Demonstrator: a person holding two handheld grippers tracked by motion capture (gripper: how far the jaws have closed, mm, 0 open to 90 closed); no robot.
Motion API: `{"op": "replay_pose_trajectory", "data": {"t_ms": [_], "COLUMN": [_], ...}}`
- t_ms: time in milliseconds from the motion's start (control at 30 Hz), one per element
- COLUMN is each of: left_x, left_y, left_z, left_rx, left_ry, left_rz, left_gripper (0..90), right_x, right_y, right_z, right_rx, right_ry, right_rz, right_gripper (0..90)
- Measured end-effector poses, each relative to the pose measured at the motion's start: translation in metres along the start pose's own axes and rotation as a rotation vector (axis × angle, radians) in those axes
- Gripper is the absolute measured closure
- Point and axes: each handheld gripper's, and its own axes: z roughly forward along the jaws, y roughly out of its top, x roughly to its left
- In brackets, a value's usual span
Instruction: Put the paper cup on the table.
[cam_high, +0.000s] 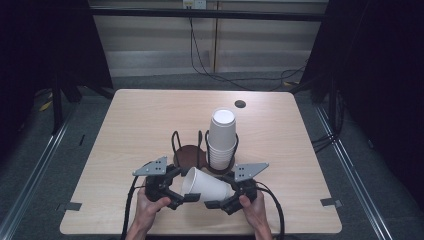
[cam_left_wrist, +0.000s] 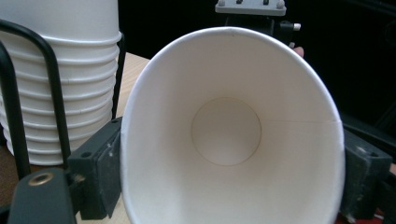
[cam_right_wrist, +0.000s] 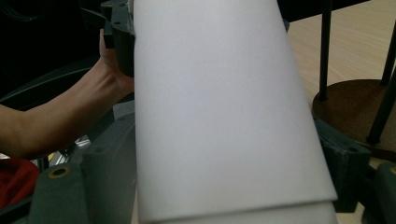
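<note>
A single cup (cam_high: 206, 186) is held sideways above the table's (cam_high: 125, 135) near edge, in front of the stack (cam_high: 221, 140) in its holder (cam_high: 189, 154). One grip should be eased before the other pulls, lest the wall crush. The left gripper (cam_high: 186, 199) is closed on the rim end; the right gripper (cam_high: 212, 204) is closed on the base end.

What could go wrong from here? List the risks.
1. Both the left gripper and the right gripper clamp the single paper cup; its mouth already looks squeezed oval, so it may crease or crush.
2. The cup is held close to the stack of cups in the wire holder; swinging it could knock the stack.
</note>
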Motion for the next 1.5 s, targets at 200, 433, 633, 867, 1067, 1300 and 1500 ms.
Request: {"op": "replay_pose_trajectory", "data": {"t_ms": [200, 433, 633, 867, 1067, 1300, 1500], "left_x": [-0.004, -0.001, 0.001, 0.003, 0.003, 0.004, 0.004], "left_y": [0.008, 0.007, 0.007, 0.008, 0.008, 0.007, 0.007], "left_z": [-0.001, -0.009, -0.017, -0.024, -0.027, -0.033, -0.039], "left_rx": [0.027, 0.021, 0.031, 0.058, 0.077, 0.093, 0.12], "left_ry": [0.029, 0.052, 0.082, 0.111, 0.131, 0.167, 0.192], "left_rz": [0.028, 0.025, 0.001, -0.008, -0.007, -0.012, -0.013], "left_gripper": [14.5, 14.3, 14.2, 14.0, 13.9, 13.8, 13.7], "right_x": [0.002, 0.006, 0.01, 0.011, 0.013, 0.011, 0.009], "right_y": [-0.003, -0.006, -0.011, -0.016, -0.023, -0.031, -0.037], "right_z": [-0.002, -0.012, -0.018, -0.027, -0.031, -0.037, -0.038], "right_rx": [-0.031, -0.097, -0.115, -0.122, -0.162, -0.217, -0.242], "right_ry": [-0.047, -0.11, -0.21, -0.315, -0.494, -0.596, -0.662], "right_rz": [-0.01, -0.013, 0.0, 0.006, -0.012, 0.004, 0.021], "right_gripper": [13.9, 13.6, 13.4, 13.3, 13.1, 13.2, 13.9]}}
